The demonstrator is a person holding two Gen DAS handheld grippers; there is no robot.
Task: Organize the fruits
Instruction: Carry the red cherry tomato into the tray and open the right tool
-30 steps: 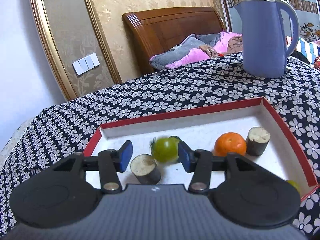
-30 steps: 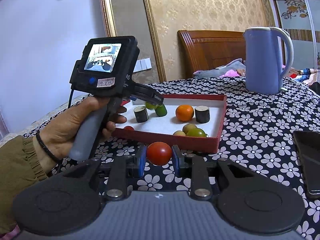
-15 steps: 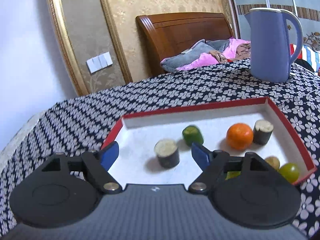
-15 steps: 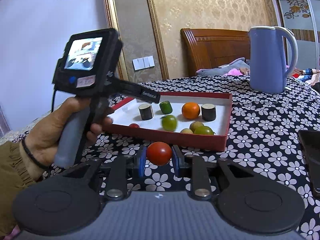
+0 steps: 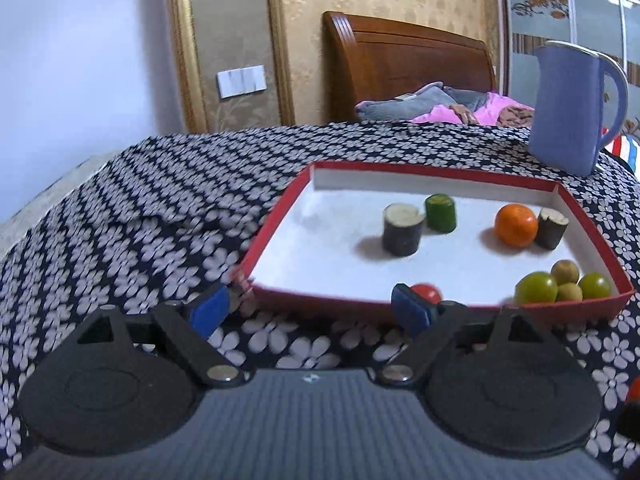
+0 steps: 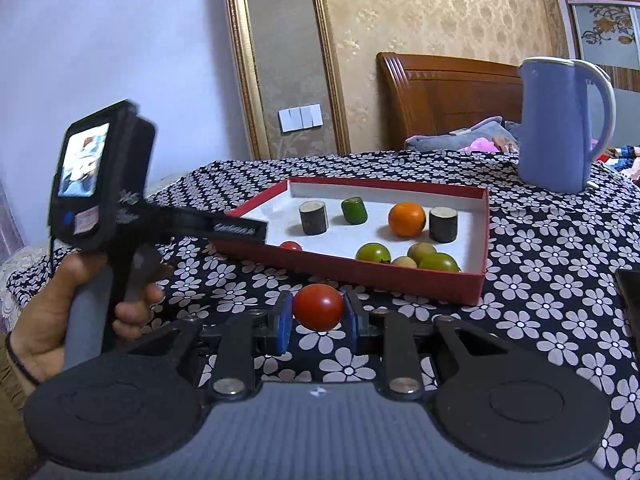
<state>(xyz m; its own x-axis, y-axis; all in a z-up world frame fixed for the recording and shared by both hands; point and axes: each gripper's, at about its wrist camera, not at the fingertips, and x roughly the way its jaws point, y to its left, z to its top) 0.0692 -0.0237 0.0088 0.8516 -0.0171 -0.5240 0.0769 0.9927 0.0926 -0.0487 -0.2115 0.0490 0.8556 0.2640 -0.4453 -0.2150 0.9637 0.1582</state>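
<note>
A red tray with a white floor holds an orange, two dark cylinders, a green cylinder, a small red tomato and green and yellowish fruits at its front right. My left gripper hangs just outside the tray's near left corner. Its jaws are opening and nothing is between them. In the right wrist view a hand carries it, and its fingers reach the tray's left corner. My right gripper is shut on a red tomato in front of the tray.
A blue jug stands behind the tray on the flowered cloth. A dark phone lies at the right edge. A person's hand is at the left. A wooden headboard and bedding are beyond the table.
The left gripper let go of a green fruit, opened wide and drew back to the left out of the tray. The fruit rolled to the tray's front right. The right gripper still holds the tomato.
</note>
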